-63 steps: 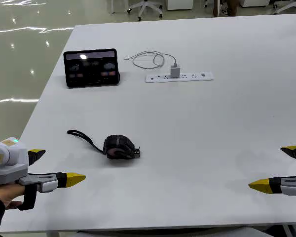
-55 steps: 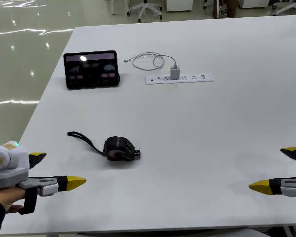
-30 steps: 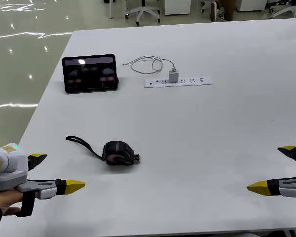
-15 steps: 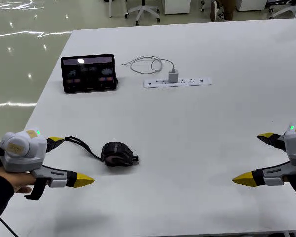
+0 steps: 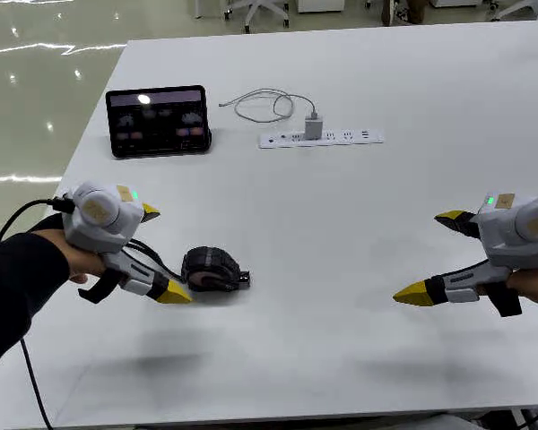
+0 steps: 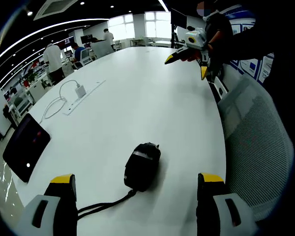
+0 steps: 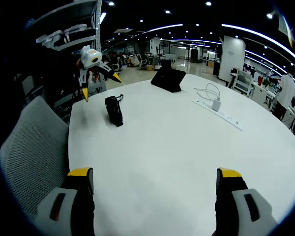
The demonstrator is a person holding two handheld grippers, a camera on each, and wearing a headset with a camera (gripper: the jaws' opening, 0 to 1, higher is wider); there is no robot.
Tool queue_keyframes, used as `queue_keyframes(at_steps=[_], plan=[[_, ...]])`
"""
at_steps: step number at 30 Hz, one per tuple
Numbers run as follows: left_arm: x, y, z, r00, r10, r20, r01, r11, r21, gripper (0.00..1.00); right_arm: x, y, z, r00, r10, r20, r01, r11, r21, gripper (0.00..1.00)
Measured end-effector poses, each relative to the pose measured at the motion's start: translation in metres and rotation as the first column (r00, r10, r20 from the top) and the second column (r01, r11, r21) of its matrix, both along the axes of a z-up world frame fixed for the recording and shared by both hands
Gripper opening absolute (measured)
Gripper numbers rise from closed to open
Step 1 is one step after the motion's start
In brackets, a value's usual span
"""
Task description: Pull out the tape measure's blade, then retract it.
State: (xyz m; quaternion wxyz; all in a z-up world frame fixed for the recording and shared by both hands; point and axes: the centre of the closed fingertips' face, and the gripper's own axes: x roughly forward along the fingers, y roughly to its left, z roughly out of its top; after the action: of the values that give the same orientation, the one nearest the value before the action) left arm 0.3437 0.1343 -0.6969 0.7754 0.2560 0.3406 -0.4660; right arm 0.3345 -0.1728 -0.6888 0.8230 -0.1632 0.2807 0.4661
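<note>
We are at the reach: the tape measure [image 5: 211,268] lies near the table's [image 5: 341,206] front-left corner, our wide-open, empty left gripper [image 5: 163,253] hovers just beside it, the right gripper [image 5: 429,255] hangs equally open and empty well apart, and next, we judge, the left must clamp the case.

this is a big open-plan office or lab hall. a wide white desk [image 5: 359,224] stands on a glossy pale floor [image 5: 36,107], with wheeled office chairs [image 5: 260,11] behind it and a mesh-backed chair [image 6: 255,142] at its edge. long strip lights [image 7: 246,30] cross a dark ceiling, people [image 6: 53,56] stand among far workstations, and a power strip [image 5: 321,137] and a tablet [image 5: 157,121] sit on the desk.
</note>
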Motion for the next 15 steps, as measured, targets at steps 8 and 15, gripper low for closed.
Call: queue_keyframes(at_steps=[8,15], plan=[[0.010,-0.015,-0.004,0.998,-0.061,-0.022,0.061,0.997,0.041,0.96,0.002,0.014,-0.006,0.999,0.030,-0.014,-0.030,1.000,-0.007,1.00],[0.008,-0.019,-0.023,0.991,-0.093,-0.100,0.104,0.988,0.113,0.88,0.003,0.030,-0.008,0.997,0.069,-0.030,-0.069,0.998,0.000,1.00]])
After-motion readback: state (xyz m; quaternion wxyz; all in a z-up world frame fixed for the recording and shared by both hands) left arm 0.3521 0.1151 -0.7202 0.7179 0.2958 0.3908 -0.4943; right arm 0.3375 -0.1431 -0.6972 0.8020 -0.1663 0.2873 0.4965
